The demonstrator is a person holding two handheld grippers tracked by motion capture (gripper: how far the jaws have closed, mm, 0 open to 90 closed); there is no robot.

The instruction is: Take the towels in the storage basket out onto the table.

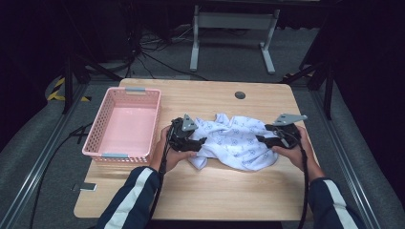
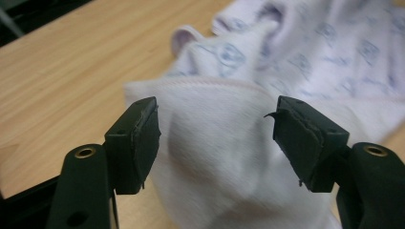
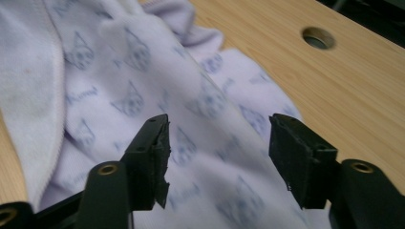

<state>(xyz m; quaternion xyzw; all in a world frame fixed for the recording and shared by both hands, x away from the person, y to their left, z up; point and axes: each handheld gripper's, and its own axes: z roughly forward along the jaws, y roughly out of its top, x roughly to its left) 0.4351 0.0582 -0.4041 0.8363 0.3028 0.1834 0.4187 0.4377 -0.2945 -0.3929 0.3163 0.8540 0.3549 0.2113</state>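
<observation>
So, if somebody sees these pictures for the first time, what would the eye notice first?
First, the crumpled white garment with a pale blue print, lying mid-table between two hand-held tools. The left claw and the right claw both stand open over the cloth, pressing nothing. Next, the empty pink basket on the table's left side.

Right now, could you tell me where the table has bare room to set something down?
The wooden table is bare along its near edge, between the two forearms, and along the far edge around the round cable hole. The pink basket is empty. The middle is crowded by the crumpled printed garment, with the left gripper and right gripper at its sides.
</observation>
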